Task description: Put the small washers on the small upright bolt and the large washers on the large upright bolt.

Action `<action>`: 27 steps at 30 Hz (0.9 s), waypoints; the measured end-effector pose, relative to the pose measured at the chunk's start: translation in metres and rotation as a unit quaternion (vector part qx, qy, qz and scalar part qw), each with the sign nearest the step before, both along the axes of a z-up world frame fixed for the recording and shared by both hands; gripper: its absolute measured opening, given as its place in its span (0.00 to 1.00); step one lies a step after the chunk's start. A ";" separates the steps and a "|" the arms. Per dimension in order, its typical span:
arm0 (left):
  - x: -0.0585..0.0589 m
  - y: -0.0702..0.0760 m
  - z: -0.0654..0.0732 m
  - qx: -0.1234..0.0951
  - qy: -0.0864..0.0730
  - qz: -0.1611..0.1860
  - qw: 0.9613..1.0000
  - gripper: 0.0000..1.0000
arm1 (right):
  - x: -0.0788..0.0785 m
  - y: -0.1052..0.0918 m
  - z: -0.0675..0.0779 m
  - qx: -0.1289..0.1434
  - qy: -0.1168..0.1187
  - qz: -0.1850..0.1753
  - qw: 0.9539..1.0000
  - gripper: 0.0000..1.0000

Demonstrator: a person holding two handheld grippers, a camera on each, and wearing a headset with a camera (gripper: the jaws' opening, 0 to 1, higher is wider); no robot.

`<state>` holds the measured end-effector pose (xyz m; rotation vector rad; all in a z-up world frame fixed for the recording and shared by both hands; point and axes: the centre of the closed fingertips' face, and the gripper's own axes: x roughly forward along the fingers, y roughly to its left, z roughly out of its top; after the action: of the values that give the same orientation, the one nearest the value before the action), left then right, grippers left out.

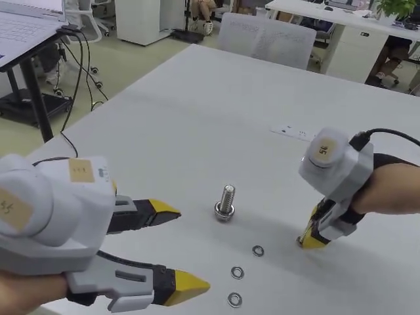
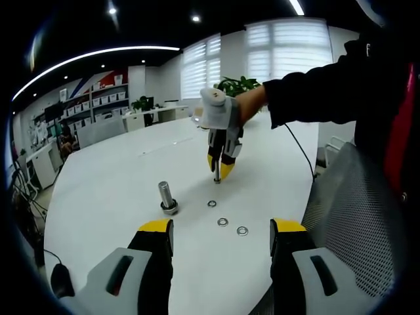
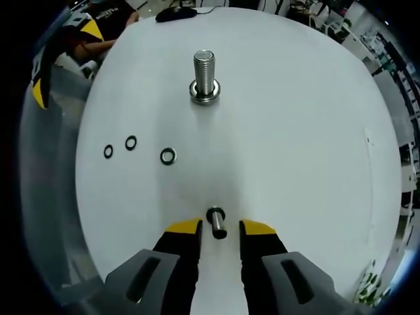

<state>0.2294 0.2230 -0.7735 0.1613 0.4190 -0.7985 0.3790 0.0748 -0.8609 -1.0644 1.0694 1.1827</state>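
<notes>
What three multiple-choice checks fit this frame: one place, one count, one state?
1. Where does the small bolt stand?
A) upright between the jaws of the right claw
B) at the far edge of the table
C) lying flat among the washers

2. How many washers lie loose on the table?
A) one
B) three
C) six

3. What state is the left claw in?
A) open, holding nothing
B) shut on a washer
C) shut on the small bolt

Answers:
1 A: the right gripper view shows the bolt upright between the two yellow tips, with a gap on each side.
2 B: the head view shows three rings in a short row.
3 A: the left gripper view shows its tips wide apart with bare table between them.
</notes>
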 end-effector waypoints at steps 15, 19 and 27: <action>0.000 -0.003 0.002 0.000 -0.004 -0.003 1.000 0.58 | -0.004 0.013 0.034 0.026 -0.037 0.022 0.999 0.35; -0.002 -0.002 0.003 0.000 -0.005 -0.003 1.000 0.58 | -0.010 0.023 0.043 0.033 -0.047 0.035 0.998 0.36; -0.006 0.000 0.005 0.000 -0.007 -0.003 1.000 0.58 | -0.024 0.050 0.051 0.043 -0.055 0.069 0.995 0.36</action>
<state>0.2238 0.2226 -0.7686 0.1690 0.4051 -0.8016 0.3552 0.1246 -0.8096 -1.1364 0.8639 1.2544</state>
